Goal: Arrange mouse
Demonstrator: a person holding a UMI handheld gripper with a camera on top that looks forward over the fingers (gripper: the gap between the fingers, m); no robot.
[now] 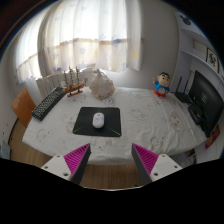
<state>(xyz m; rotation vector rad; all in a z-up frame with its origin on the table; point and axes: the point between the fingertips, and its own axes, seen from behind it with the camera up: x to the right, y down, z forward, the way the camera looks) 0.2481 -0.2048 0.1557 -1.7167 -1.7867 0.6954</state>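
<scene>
Gripper (110,160) hovering at lower centre of the frame, fingers spread wide, ribbed magenta pads (77,156) facing inward, nothing held. Small rounded white mouse (98,120) lying at frame centre on a dark rectangular mouse mat (84,127), well beyond the fingertips. Mat resting flat on a table (150,115) under a pale patterned cloth. Black keyboard (46,102) sitting at left, angled. Colourful toy figure (160,85) standing upper right.
</scene>
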